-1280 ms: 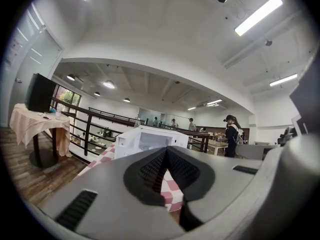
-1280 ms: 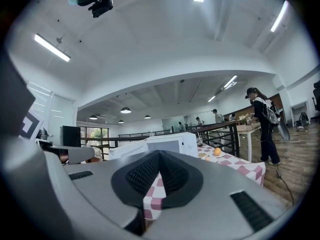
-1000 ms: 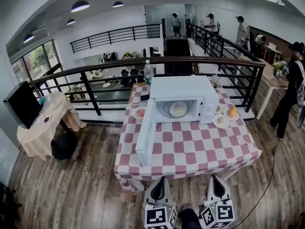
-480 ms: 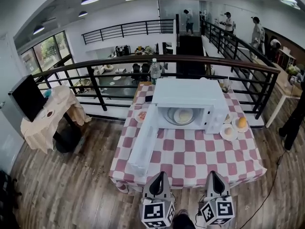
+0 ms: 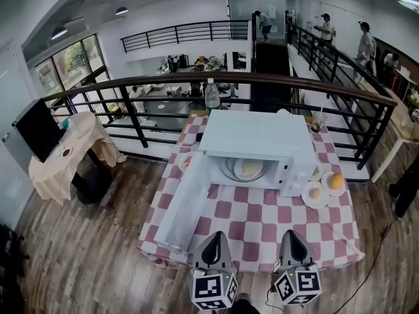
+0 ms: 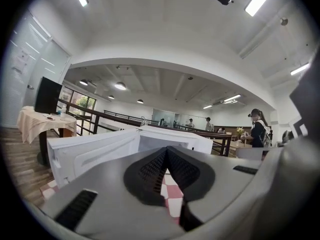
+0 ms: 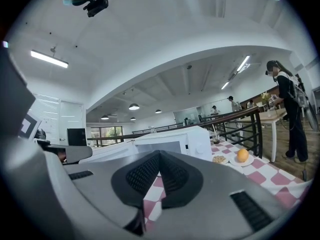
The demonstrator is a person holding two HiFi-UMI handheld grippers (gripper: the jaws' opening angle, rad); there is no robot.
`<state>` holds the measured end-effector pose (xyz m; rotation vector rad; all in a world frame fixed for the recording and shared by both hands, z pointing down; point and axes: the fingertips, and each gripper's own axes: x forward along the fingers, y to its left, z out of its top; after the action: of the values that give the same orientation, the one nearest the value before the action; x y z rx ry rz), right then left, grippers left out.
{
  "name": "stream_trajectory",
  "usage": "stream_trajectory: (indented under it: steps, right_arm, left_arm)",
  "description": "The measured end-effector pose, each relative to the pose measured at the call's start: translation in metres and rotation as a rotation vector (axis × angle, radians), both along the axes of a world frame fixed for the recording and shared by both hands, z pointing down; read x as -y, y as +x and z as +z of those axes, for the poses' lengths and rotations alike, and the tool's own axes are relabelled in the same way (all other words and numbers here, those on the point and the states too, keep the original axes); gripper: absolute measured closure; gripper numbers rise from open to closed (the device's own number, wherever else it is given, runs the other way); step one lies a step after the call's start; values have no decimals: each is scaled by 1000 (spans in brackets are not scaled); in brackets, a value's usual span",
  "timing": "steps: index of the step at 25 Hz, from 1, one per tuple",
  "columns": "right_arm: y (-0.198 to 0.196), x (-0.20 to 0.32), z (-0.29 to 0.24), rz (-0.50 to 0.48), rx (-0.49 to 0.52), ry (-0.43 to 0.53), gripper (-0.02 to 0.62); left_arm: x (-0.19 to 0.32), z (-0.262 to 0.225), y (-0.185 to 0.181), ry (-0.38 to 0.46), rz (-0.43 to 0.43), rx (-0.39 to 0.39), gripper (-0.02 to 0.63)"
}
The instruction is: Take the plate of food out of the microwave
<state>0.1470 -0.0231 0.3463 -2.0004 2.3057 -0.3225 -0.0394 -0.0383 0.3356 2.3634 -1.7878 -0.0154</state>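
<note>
A white microwave stands on the red-and-white checked table. Its door hangs open toward the left front. Inside, a pale plate of food rests on the turntable. My left gripper and right gripper hover side by side at the table's near edge, well short of the oven. Both are shut with nothing in them. The left gripper view shows the shut left gripper aimed at the open door. In the right gripper view the right gripper faces the microwave.
Right of the oven sit a plate with an orange and a second small plate. Another plate lies behind the door. A bottle stands at the back by the black railing. Several people are in the background.
The head view has moved forward and tipped down, so the table and microwave appear closer. Both grippers stay shut at the near table edge.
</note>
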Motion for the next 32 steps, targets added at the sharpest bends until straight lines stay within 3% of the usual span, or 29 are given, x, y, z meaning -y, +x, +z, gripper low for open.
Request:
stream_trajectory:
  steps: [9, 16, 32]
  right_arm:
    - [13, 39, 25, -36, 33, -51, 600]
    - [14, 60, 30, -58, 51, -62, 600]
    - [16, 117, 60, -52, 37, -134, 600]
  left_arm:
    - [33, 20, 11, -58, -33, -34, 588]
    - [48, 28, 10, -85, -67, -16, 595]
    - [108, 55, 18, -138, -41, -20, 597]
